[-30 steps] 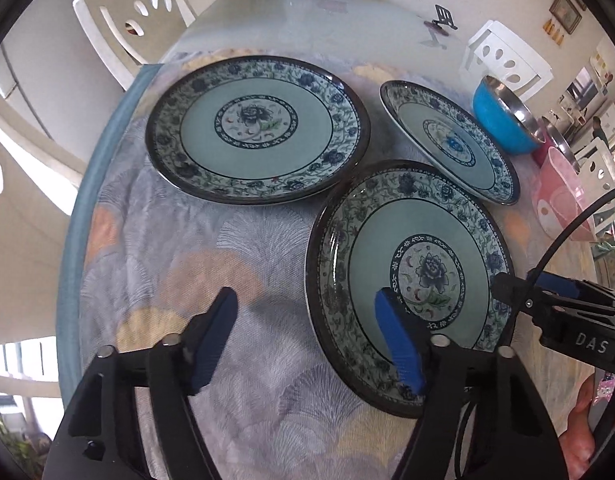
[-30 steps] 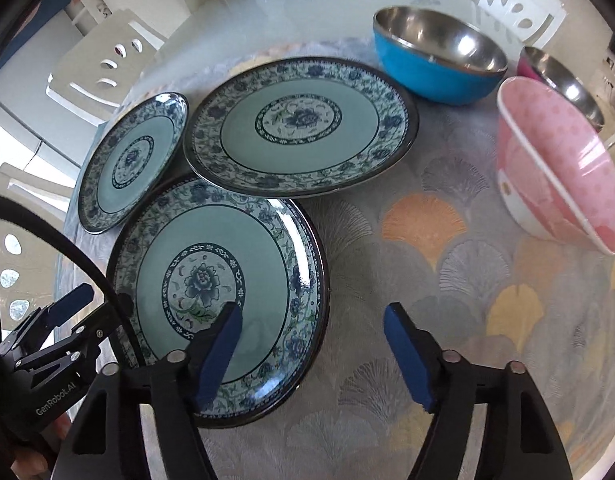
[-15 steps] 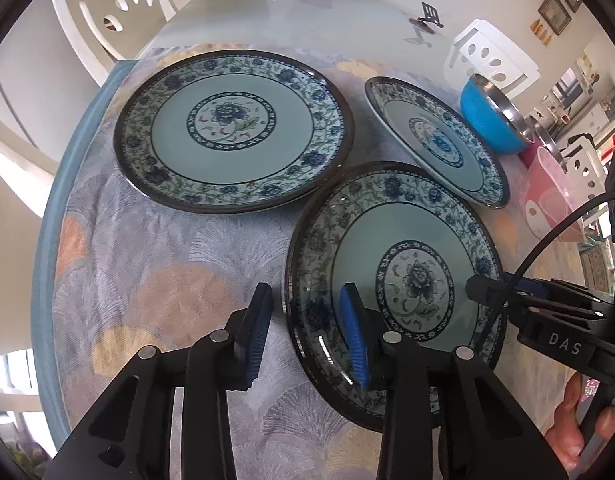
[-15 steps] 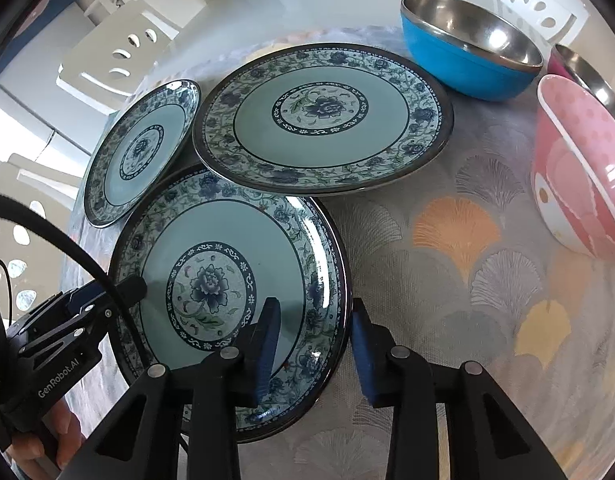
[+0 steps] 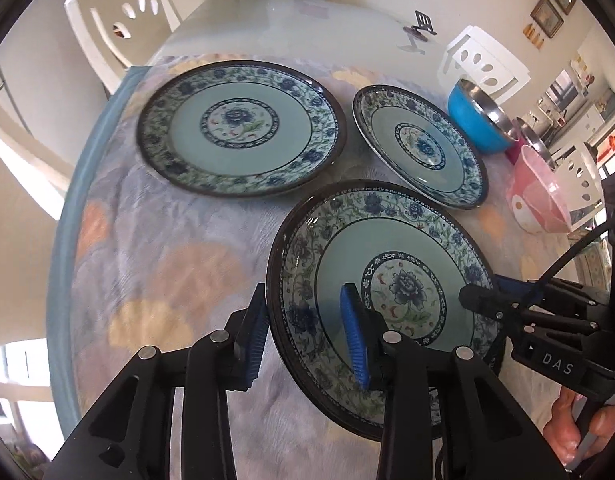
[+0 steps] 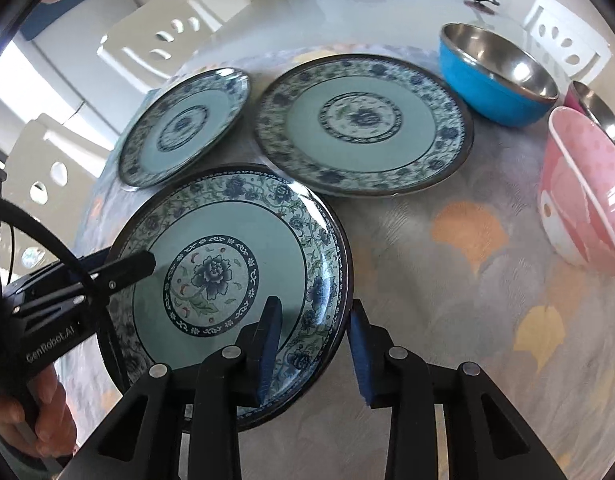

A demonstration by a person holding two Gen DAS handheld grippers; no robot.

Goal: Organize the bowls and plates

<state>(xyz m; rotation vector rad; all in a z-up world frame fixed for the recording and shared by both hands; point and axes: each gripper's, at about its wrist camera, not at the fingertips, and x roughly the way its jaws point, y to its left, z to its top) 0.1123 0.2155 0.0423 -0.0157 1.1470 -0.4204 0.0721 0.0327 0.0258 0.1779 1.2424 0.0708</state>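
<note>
Showing only from right wrist: magenta bowl (image 6: 599, 114) behind pink bowl (image 6: 579, 188).

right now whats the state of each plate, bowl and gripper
near plate: gripped at opposite rims
left gripper: shut on near plate
right gripper: shut on near plate
large far plate: flat on cloth
small plate: free, upright
blue bowl: upright, empty
pink bowl: tipped sideways
</note>
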